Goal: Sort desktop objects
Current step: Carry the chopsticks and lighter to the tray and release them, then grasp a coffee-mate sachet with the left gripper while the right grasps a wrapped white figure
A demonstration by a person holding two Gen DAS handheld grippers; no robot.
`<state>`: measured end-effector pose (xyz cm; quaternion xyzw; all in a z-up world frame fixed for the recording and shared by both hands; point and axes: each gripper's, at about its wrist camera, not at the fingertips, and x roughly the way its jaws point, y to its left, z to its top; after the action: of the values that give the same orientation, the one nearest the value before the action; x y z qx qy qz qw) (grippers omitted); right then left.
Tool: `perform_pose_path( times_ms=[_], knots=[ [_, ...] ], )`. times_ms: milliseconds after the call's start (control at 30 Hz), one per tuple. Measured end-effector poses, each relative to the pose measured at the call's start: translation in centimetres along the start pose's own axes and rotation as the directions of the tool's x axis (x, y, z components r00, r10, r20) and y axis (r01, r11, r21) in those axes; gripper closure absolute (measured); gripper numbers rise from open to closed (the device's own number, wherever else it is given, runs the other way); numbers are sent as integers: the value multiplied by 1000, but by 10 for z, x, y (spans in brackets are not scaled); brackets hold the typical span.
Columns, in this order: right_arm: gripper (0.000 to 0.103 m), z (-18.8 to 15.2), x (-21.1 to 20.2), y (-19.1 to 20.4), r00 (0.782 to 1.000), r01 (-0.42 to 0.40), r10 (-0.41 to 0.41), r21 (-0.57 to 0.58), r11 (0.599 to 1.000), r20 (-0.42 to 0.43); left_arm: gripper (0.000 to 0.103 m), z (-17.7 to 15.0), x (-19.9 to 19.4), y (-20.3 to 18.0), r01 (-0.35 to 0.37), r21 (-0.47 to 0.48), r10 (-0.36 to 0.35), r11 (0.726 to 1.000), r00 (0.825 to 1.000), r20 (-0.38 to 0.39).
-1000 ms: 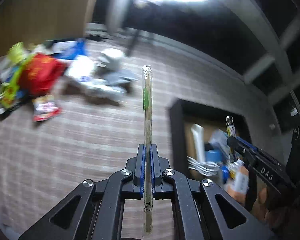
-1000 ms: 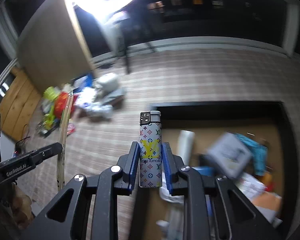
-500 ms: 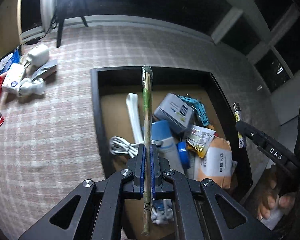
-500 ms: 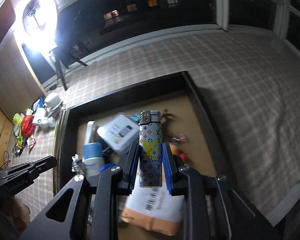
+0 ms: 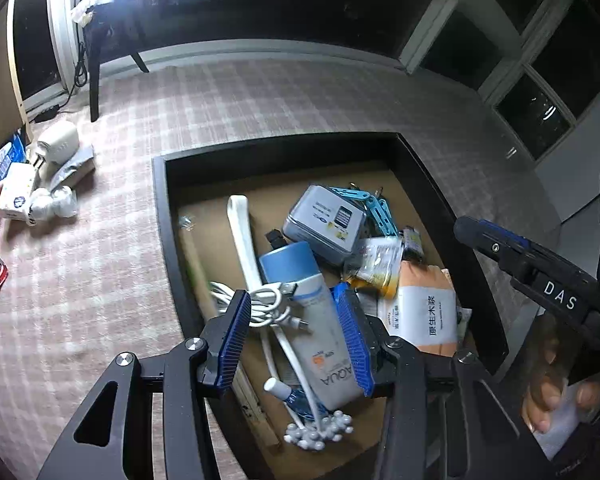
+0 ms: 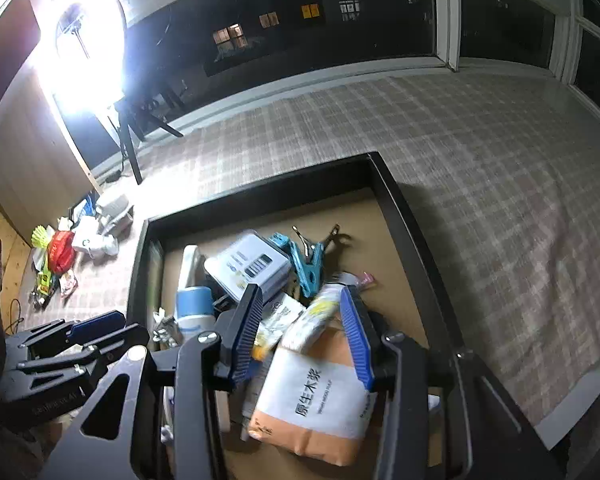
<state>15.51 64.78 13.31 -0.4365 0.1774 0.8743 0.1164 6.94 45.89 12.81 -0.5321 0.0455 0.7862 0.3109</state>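
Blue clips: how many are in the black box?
2. One blue clip lies in the black box, right of the grey tin. The second blue clip pokes out behind that tin. More may be hidden under the pile.

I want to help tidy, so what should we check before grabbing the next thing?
1. Left gripper open and empty: ok.
2. Right gripper open: ok.
3. Wrapped chopsticks lying inside the tray, along its left wall: ok.
4. Lighter settled in the tray: cannot tell, it is a blur under the right gripper.
5. Table pile sorted: not ok, it waits outside the tray.
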Motion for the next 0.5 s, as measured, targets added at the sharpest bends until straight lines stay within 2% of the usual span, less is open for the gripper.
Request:
perform_pose_path(
  times_ms=[300,500],
  knots=[
    [63,8,8,31,1000,-23,23,-24,999,-9,61,2,-10,32,-25,-22,25,999,1000,13],
    [63,13,17,70,998,-67,65,-78,995,-24,61,0,-19,77,-58,-76,60,995,998,23]
  ],
)
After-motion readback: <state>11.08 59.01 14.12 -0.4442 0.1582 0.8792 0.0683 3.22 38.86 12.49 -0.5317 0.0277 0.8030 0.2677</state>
